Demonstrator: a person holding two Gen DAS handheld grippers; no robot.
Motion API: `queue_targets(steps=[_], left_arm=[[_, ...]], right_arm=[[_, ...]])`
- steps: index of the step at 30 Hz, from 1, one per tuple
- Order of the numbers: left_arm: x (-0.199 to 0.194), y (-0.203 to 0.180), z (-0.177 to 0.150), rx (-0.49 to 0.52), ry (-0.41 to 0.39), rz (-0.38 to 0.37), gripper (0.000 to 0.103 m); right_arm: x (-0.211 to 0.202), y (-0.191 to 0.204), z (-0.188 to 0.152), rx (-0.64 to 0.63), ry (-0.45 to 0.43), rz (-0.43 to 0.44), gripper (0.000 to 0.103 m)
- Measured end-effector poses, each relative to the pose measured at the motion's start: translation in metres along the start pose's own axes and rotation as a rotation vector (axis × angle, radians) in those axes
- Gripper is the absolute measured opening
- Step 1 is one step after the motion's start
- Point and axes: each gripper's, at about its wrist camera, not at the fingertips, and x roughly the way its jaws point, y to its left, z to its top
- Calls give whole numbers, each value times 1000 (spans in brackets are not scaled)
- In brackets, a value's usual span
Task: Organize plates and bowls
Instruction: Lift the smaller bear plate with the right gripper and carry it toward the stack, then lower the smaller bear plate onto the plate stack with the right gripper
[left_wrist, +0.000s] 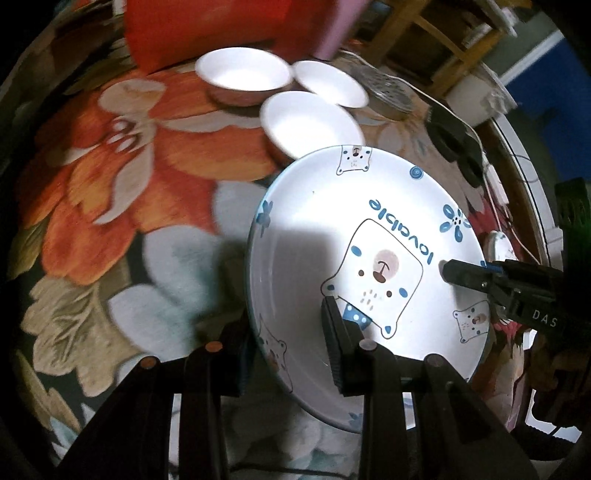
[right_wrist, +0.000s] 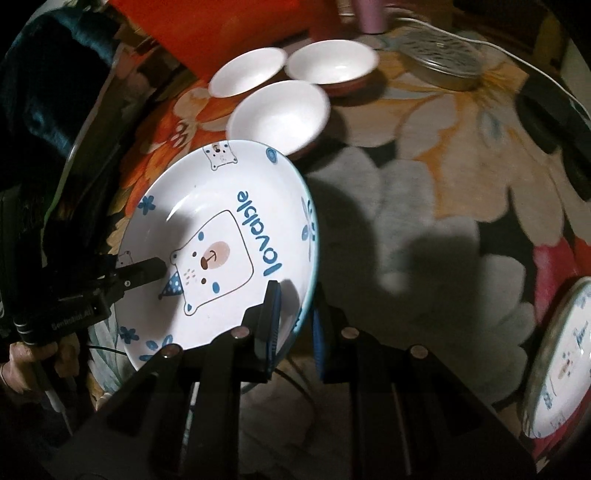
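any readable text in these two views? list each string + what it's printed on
"lovable": on the bear plate, blue letters beside the bear.
"DAS": on the right gripper body, cut off by the frame edge.
White lettering on the left gripper body: too blurred to read.
Blue lettering on the second plate: too blurred to read.

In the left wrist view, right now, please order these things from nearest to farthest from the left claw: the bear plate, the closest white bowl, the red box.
1. Bear plate: held in the left claw, which clamps its near rim; the right claw grips the right rim.
2. Closest white bowl: just beyond the plate's far edge.
3. Red box: at the back, behind all bowls.
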Motion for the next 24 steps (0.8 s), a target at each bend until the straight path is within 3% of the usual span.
queue_targets(steps=[24], left_arm=[[65, -179, 33, 255, 48, -98, 34]], right_arm=[[-80, -159, -53, 274, -85, -85, 16]])
